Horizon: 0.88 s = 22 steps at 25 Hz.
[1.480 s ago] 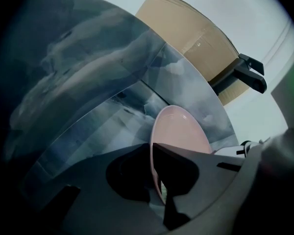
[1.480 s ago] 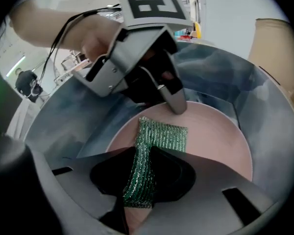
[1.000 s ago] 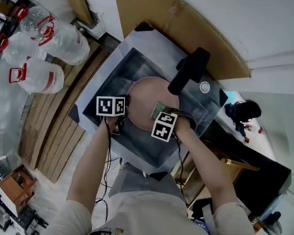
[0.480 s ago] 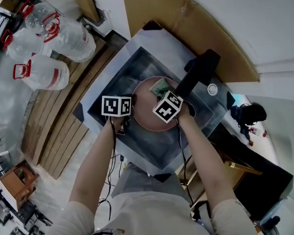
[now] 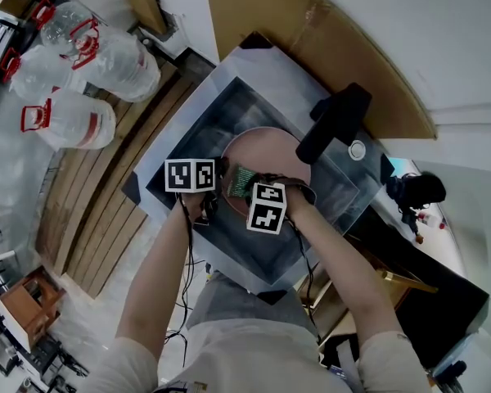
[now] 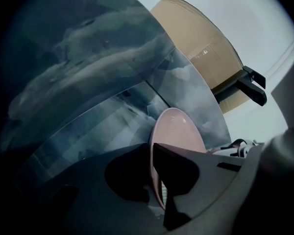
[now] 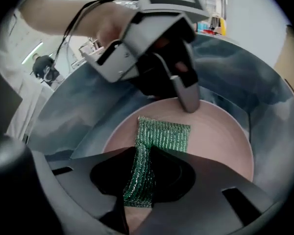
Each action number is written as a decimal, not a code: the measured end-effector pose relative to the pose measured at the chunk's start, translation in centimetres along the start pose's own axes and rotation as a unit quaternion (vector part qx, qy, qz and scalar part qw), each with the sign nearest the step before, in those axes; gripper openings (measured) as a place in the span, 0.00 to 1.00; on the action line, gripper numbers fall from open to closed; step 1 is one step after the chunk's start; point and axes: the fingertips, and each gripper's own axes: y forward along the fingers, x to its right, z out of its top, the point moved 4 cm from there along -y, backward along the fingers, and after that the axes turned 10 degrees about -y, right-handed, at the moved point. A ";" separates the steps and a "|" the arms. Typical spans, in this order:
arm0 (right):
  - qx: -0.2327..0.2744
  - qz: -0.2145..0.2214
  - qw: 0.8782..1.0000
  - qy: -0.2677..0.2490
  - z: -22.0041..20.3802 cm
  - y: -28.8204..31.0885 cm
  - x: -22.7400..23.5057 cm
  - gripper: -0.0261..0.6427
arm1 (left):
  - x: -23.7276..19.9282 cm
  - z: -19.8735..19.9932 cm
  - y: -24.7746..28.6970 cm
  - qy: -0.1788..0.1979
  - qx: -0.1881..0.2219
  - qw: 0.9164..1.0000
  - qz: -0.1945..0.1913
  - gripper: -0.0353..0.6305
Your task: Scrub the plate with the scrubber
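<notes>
We've got L gripper (image 6: 151,148) clamped on plate (image 6: 179,131) rim at 9 o'clock; R gripper (image 7: 143,153) pinches scrubber (image 7: 164,133), seemingly pressed flat on plate.

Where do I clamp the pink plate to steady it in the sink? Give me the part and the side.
The plate's thin rim at the left edge, coming from the left, one jaw on each face, as the left gripper clamps it now. The rim is the only part slim enough for the jaws, and the right gripper presses the scrubber on its face.
</notes>
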 end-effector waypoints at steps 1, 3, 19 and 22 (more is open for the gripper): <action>-0.002 0.009 1.000 -0.010 -0.1 0.1 -1.0 0.22 | 0.0 0.0 0.0 0.003 -0.001 1.000 0.000 0.11; -0.010 0.026 1.000 -0.011 -0.9 0.1 -2.6 0.22 | -0.1 0.0 0.0 0.005 -0.003 1.000 0.001 0.11; -0.088 -0.138 0.971 0.173 -8.7 -3.1 6.7 0.22 | 0.1 -0.1 0.1 0.022 -0.007 1.000 0.008 0.11; -0.045 -0.152 0.972 0.174 -6.5 -2.8 8.3 0.23 | 0.1 0.0 0.1 0.039 -0.004 0.999 0.016 0.10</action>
